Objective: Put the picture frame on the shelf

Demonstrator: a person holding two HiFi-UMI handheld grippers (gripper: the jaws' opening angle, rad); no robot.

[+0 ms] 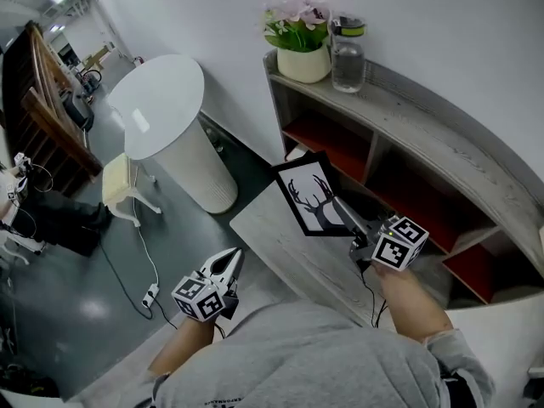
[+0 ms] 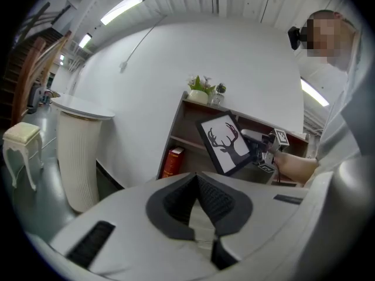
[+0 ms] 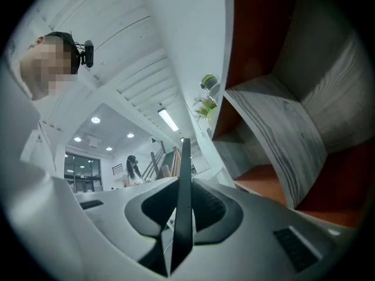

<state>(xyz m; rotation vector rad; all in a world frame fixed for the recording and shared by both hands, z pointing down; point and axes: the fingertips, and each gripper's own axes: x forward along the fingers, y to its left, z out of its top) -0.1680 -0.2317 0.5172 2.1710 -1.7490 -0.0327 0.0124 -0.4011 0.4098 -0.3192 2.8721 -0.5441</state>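
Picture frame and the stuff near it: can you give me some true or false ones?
1. The right hand-held gripper holds the picture frame. True.
2. The picture frame stands on the shelf. False: it is held in the air in front of the shelf.
3. A flower pot and a jar stand on top of the shelf. True.
4. The left hand-held gripper holds the jar. False: it is shut and empty.

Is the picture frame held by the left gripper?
No, the right gripper clamps the picture frame by its edge, while the left gripper has nothing between its jaws.
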